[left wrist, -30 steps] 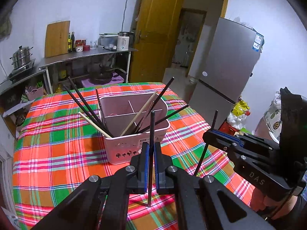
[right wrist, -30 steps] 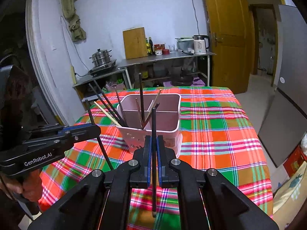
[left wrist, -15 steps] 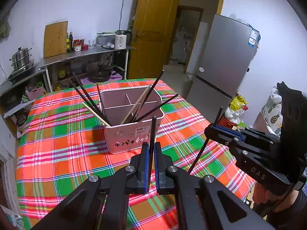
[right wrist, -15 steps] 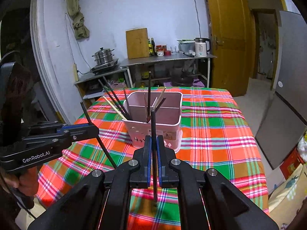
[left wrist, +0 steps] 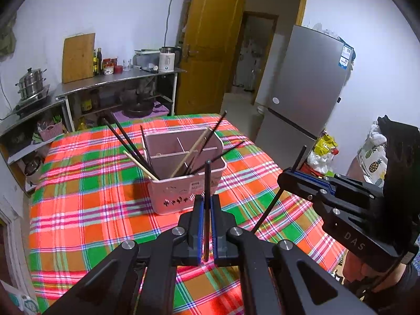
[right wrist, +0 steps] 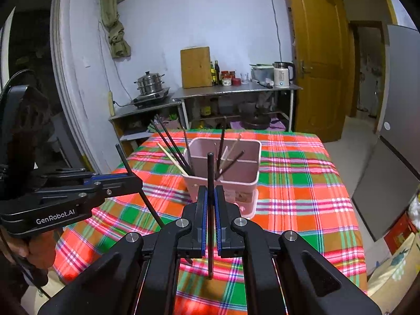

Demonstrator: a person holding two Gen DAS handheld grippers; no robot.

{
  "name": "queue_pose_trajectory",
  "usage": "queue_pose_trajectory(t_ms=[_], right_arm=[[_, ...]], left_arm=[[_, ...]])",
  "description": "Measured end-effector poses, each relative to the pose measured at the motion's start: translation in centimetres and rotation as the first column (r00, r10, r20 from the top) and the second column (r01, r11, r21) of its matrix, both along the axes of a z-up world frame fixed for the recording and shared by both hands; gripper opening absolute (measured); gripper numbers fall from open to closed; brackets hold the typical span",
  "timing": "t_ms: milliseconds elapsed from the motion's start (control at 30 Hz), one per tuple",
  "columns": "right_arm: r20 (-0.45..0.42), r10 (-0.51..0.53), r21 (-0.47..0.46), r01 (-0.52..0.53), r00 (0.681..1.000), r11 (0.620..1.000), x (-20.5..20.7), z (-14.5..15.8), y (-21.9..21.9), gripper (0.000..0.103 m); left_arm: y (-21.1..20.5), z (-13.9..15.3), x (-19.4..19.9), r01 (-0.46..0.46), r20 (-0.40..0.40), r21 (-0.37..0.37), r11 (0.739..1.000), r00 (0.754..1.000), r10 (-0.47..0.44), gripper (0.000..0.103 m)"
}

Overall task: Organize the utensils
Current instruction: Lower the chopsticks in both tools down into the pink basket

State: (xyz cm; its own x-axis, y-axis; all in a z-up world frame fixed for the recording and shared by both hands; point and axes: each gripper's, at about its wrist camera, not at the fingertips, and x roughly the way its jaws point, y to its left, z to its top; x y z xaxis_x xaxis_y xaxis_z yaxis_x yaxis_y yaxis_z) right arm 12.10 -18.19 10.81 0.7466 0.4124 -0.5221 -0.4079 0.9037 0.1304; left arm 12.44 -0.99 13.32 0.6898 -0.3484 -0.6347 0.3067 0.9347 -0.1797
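Item one: our left gripper (left wrist: 206,204), jaws closed on a black chopstick (left wrist: 207,204) held upright, its top end showing above the fingers and its lower end below them.

Item two: our right gripper (right wrist: 210,204), jaws likewise clamped on a second black chopstick (right wrist: 210,210), also near vertical. From the left wrist view this gripper appears at 3 o'clock with its stick tilted.

Item three: pink utensil caddy (left wrist: 181,183), at 12 o'clock from both grippers, apart from them, standing on the plaid tablecloth (left wrist: 86,199). We count several dark chopsticks (left wrist: 123,139) and a few pale wooden chopsticks (left wrist: 191,152) leaning in its divided compartments.

Item four, beyond the table: steel counter (right wrist: 236,89) with cutting board (right wrist: 195,67) and kettle (right wrist: 282,77); steamer pot (right wrist: 151,82) at 11 o'clock; yellow door (right wrist: 317,60) and fridge (left wrist: 304,92) at 1 o'clock.
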Motion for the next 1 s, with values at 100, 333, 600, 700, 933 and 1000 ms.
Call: queue_pose_trajectory(t_ms=[100,333,600,700,933,1000], right_arm=[[0.012,0.010,0.009,-0.010,1.000,1.000,0.2,0.6,0.3,0.005],[0.058,0.033,0.029,-0.035,0.998,0.999,1.7,2.8,1.9,0.005],[0.128,0.037,0.057,-0.044,0.991,0.997,4.1,5.6,3.6,0.005],[0.151,0.033,0.067,-0.044,0.988,0.997,5.2,6.4,4.1,0.005],[0.192,0.006,0.088,-0.024,0.981,0.996,7.3,7.9,4.4,0.005],[0.199,-0.005,0.092,-0.014,0.980,0.996,8.0,8.0,4.3,0.005]], left_arm=[[0.4,0.9,0.5,-0.008,0.009,-0.002,1.000,1.000,0.008,0.004],[2.6,3.6,2.1,-0.047,0.037,-0.037,0.998,0.998,0.048,0.004],[4.2,7.0,4.4,-0.079,0.095,-0.066,0.995,0.992,0.085,0.004],[4.6,8.0,5.7,-0.094,0.112,-0.071,0.993,0.988,0.102,0.004],[4.5,9.0,8.9,-0.105,0.137,-0.075,0.992,0.984,0.114,0.004],[4.3,8.7,9.8,-0.107,0.137,-0.069,0.992,0.984,0.115,0.004]])
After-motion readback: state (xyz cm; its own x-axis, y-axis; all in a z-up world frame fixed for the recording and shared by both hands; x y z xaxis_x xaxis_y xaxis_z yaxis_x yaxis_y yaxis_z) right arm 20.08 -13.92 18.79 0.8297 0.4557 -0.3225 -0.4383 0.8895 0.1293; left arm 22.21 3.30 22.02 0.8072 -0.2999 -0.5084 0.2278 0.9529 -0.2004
